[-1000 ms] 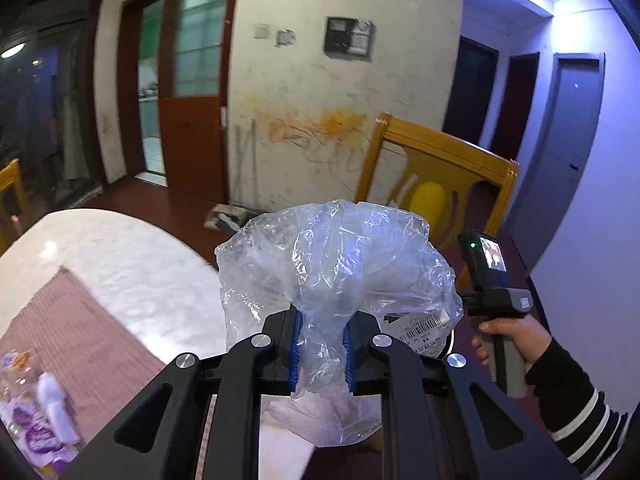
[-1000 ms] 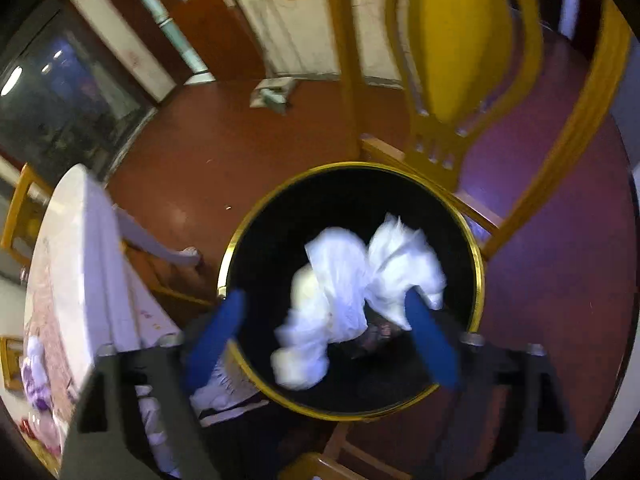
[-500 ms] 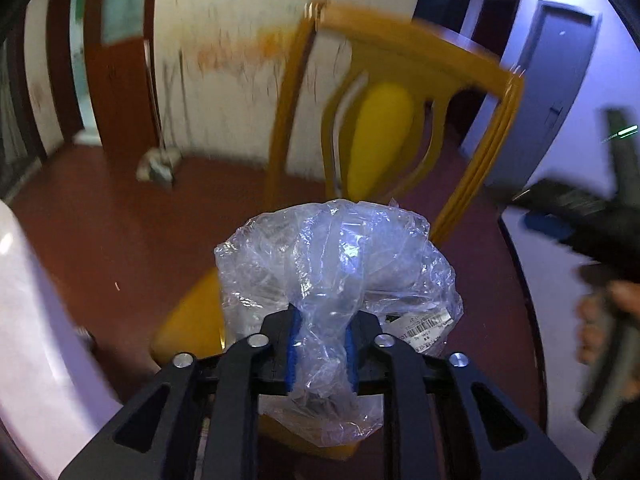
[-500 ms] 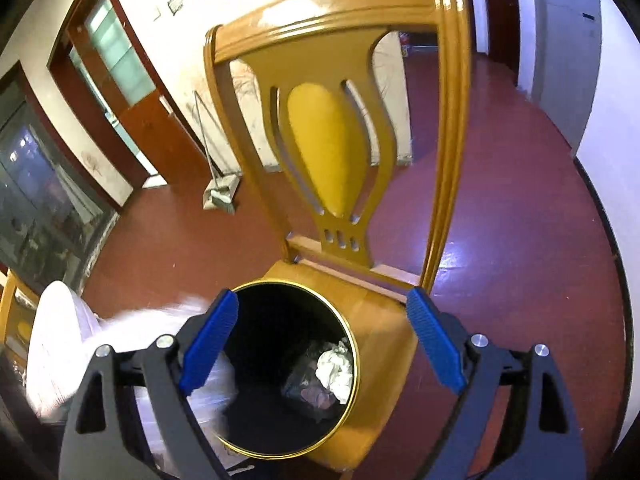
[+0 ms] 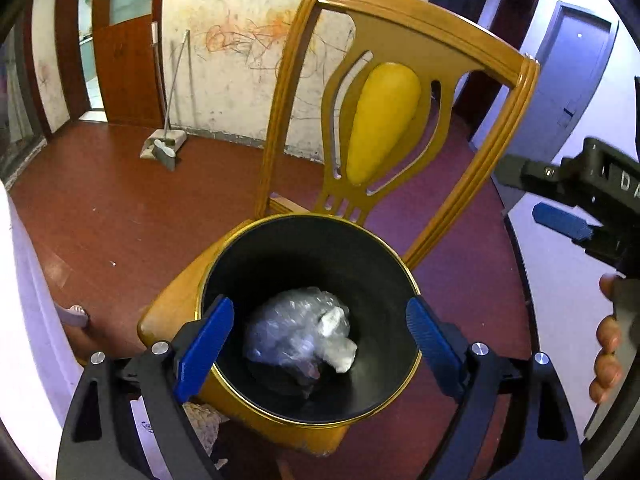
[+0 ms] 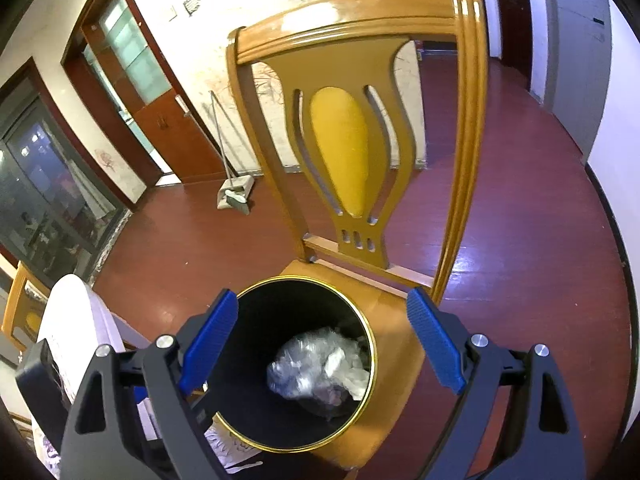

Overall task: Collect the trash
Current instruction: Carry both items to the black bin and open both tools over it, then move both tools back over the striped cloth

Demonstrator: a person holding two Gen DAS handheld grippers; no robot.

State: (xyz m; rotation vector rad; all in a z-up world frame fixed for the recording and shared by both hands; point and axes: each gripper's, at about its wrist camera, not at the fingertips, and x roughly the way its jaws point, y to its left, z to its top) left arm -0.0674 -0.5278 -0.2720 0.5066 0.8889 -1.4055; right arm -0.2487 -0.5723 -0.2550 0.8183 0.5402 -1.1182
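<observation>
Left wrist: plastic bag (image 5: 296, 330) now inside bin (image 5: 304, 240).

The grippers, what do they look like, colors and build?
Both match: the left gripper and right gripper have matte black angular frames with triangular cut-outs, silver round bolts and jaws faced with ribbed blue pads. The right one's black body carries white lettering, seen from the left wrist.

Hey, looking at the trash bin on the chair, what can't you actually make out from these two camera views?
- Bottom of the bin: left wrist view, covered by the clear plastic bag and white tissue.
- Dark scraps under the bag: both views, too shadowed to identify.
- Chair legs: both views, hidden by seat and bin.
- Right gripper: left wrist view, cut off by the edge.
</observation>
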